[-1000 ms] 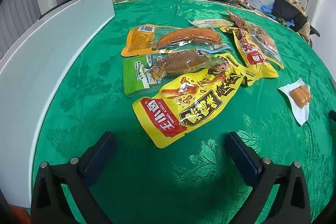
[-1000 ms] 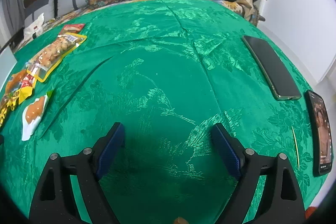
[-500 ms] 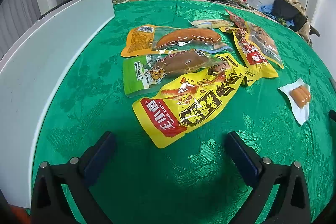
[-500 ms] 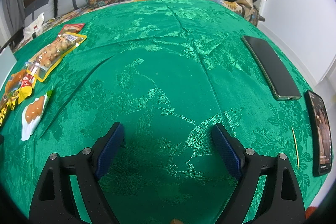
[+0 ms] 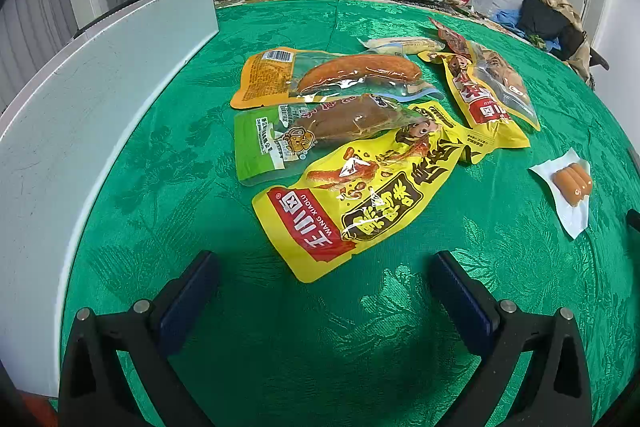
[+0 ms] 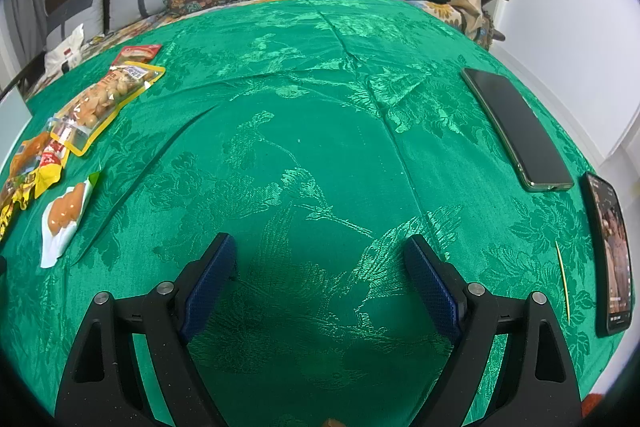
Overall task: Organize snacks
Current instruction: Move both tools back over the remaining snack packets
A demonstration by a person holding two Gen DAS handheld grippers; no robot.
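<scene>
Nothing moved — left claw [image 5: 320,277] idle — snacks [image 5: 360,195] untouched

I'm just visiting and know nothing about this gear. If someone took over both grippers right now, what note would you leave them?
Left gripper: open, empty, facing the snack pile.
Right gripper: open, empty, over bare green tablecloth.
Snacks: big yellow pouch nearest, overlapping the green pouch; orange pouch behind; another yellow pouch to the right; small white sausage pack lies apart.
Two phones near the right edge: not snacks.
Done: nothing is visibly sorted yet.
Left: all the snacks.
</scene>
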